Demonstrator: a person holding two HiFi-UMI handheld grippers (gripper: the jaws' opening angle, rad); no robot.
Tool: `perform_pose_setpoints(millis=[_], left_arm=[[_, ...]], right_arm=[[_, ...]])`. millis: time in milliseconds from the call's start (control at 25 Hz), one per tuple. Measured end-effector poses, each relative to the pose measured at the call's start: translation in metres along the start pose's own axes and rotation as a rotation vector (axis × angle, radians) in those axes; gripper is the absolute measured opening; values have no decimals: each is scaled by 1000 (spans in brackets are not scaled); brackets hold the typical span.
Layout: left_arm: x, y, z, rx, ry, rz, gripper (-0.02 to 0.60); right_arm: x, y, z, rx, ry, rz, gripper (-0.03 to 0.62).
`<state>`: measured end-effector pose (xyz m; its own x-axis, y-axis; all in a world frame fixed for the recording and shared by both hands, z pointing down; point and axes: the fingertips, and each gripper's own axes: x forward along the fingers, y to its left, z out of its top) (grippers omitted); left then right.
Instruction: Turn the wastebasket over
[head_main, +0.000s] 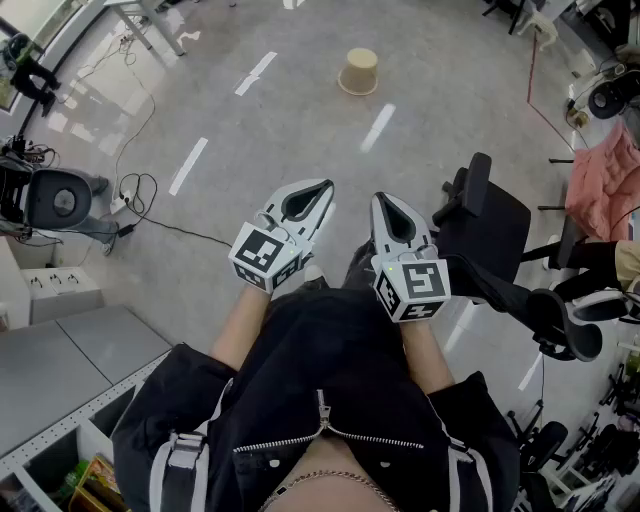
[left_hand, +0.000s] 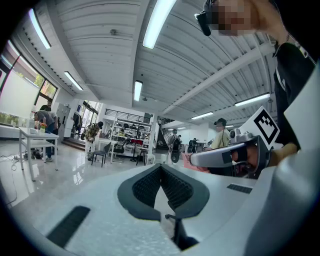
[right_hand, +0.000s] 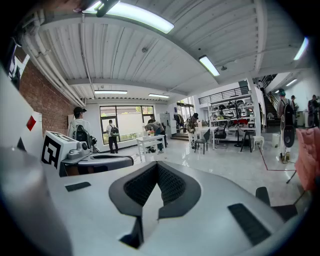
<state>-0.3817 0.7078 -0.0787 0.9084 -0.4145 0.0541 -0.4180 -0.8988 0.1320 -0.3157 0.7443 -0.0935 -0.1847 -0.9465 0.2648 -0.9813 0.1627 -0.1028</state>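
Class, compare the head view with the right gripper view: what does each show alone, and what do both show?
Head view only: the beige wastebasket standing on the floor ahead of the person. Right gripper view only: the ceiling lights and people by the window. Both: the left claw and right claw, side by side, shut and empty.

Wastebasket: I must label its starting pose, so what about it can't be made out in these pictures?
Head view: the wastebasket is far off and small on the floor; its rim and any contents cannot be told.
Left gripper view: wastebasket not seen; the left gripper, shut, fills the lower frame.
Right gripper view: likewise absent; the right gripper, shut, covers the near floor.
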Motion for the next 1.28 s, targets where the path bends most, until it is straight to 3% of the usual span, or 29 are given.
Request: perform_pose_setpoints(millis=[440,1280], left_arm=[[-1,10,-1,-12,1,13,5],[2,48,-3,-43,33,48,5]], right_arm=[[7,2,4,23,-33,17,11],[34,5,2,56,36,47,12]])
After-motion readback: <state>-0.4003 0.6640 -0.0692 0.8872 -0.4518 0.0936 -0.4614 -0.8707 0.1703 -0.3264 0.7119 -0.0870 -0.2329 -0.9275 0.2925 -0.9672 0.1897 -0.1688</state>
